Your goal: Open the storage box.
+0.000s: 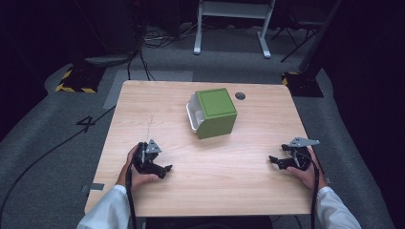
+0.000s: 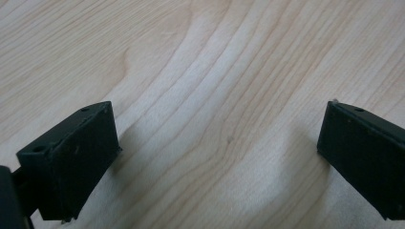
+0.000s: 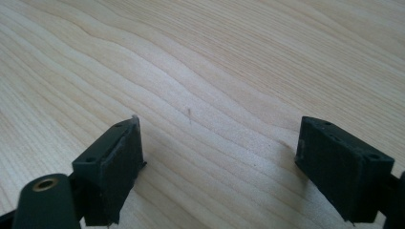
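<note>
Two hand-held grippers rest low on a pale wooden bench, one green box sitting apart above them.

One green box (image 1: pixel 217 112), cube-shaped with a flat inset lid and a white plastic piece (image 1: pixel 193 113) against its left side, stands in the upper centre of the high view, well apart from both hands. The left hand-held gripper (image 1: pixel 165 169) lies at the lower left and the right hand-held gripper (image 1: pixel 273 160) at the lower right, each black and topped by one grey three-cornered plate. In each gripper view the two blocky matte jaws stand wide apart with bare wood grain between them. One small dark round hole (image 1: pixel 240 96) marks the bench (image 1: pixel 157 105) just right of the box. On the grey floor at the left, a painted "4" (image 1: pixel 88 122) can be read.
</note>
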The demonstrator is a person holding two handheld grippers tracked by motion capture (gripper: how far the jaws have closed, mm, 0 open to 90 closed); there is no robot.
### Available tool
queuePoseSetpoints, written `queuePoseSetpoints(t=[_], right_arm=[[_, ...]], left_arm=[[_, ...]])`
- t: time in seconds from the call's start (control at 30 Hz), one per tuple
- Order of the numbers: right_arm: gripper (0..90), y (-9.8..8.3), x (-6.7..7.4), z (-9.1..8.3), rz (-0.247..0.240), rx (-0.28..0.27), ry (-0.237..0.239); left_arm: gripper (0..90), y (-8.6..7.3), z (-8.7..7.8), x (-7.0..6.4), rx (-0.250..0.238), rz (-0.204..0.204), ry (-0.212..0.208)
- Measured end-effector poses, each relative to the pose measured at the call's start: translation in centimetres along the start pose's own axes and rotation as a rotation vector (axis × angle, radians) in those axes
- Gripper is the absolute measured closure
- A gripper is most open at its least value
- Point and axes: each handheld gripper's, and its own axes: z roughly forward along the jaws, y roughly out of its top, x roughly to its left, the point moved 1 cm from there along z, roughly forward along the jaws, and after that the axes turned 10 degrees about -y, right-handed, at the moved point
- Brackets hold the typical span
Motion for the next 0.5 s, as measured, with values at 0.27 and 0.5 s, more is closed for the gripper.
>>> queuePoseSetpoints(t=[0.27, 0.5], right_arm=[[16.0, 0.0, 0.0, 0.0, -0.002, 0.000, 0.001], [16.0, -0.1, -0.1, -0.1, -0.004, -0.001, 0.005]], left_arm=[[18.1, 2.1, 0.3, 0.1, 0.006, 0.076, -0.074], [18.2, 4.9, -0.4, -0.1, -0.031, 0.130, -0.116]])
